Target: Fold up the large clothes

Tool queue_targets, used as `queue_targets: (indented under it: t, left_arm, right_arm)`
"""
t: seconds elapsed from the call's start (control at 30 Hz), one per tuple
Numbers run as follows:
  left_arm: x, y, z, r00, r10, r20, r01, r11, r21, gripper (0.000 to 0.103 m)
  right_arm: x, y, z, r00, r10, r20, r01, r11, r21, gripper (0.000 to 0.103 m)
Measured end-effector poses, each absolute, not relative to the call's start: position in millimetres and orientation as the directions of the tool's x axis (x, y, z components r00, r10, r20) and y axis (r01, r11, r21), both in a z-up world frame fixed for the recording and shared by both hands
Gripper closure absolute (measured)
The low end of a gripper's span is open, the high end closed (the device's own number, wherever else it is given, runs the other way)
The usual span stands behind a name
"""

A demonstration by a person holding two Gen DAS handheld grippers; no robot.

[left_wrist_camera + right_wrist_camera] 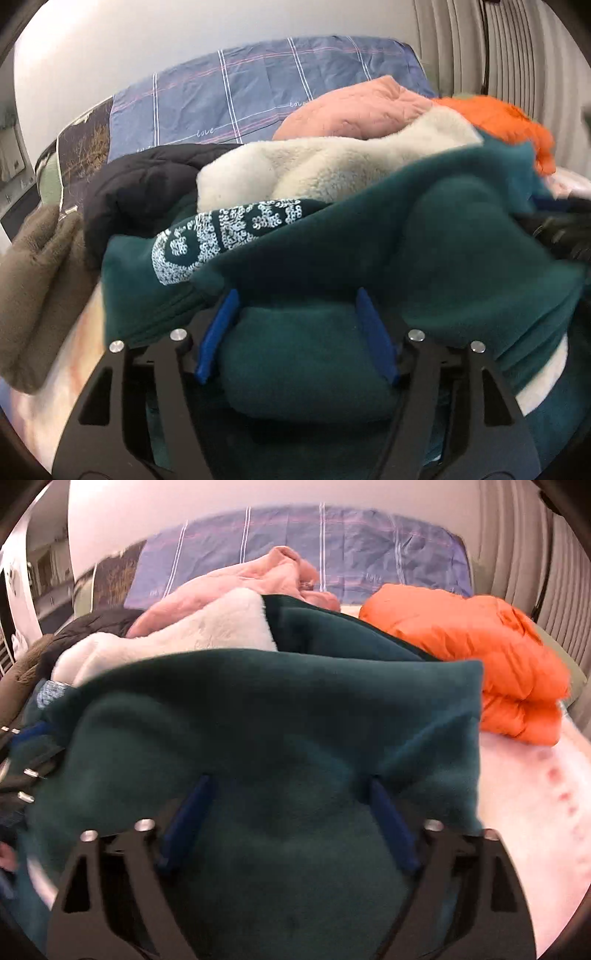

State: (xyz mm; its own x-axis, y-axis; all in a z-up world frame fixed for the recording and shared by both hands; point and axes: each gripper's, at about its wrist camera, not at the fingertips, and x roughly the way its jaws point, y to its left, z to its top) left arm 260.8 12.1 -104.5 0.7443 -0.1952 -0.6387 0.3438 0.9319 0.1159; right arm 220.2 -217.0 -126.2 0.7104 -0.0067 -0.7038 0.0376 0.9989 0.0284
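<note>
A dark green fleece sweatshirt (424, 236) with pale sequin lettering (221, 240) lies bunched on the bed in front of both grippers; it also fills the right wrist view (277, 716). My left gripper (297, 299) has its blue fingers (218, 332) spread wide, with a thick fold of green fleece between them. My right gripper (290, 779) is also spread wide, its blue fingers (391, 827) set around a bulge of the same fleece. Its tips are partly buried in cloth. Part of my left gripper shows at the left edge of the right wrist view (26, 760).
Behind the sweatshirt lies a pile: cream fleece (314, 166), pink quilted garment (354, 107), black quilted jacket (147, 184), brown fleece (33, 280). A folded orange puffer jacket (476, 657) sits at the right. A blue plaid pillow (258, 77) leans on the wall. Curtains (498, 55) hang at right.
</note>
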Motion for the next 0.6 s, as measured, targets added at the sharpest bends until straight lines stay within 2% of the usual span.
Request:
queue_targets:
  t: [0.3,0.43,0.47,0.5,0.6]
  left_arm:
    - [254,8,-106,0.760,-0.182,-0.624,0.330,0.935,0.128,0.036]
    - [236,24,-83,0.760,-0.188,-0.622,0.330,0.936,0.121,0.035]
    - [223,31,-76,0.761,-0.192,-0.620,0.327,0.938,0.112,0.030]
    - [204,41,-67,0.773,-0.188,-0.605,0.315,0.943,0.111,0.019]
    - [155,79,-56,0.764,-0.208,-0.611,0.340,0.934,0.107,0.017]
  right_arm:
    - [224,-216,-121,0.715,-0.016,-0.699,0.050,0.998,0.027,0.014]
    - [188,-222,-95,0.698,-0.015,-0.716,0.056,0.998,0.033,0.014]
    - [171,-227,-89,0.703,0.006,-0.711,0.041,0.998,0.049,0.014]
    - [156,-231,-84,0.707,0.014,-0.707,0.031,0.998,0.050,0.014]
    - [109,-255,-79,0.697,-0.015,-0.717,0.047,0.999,0.024,0.014]
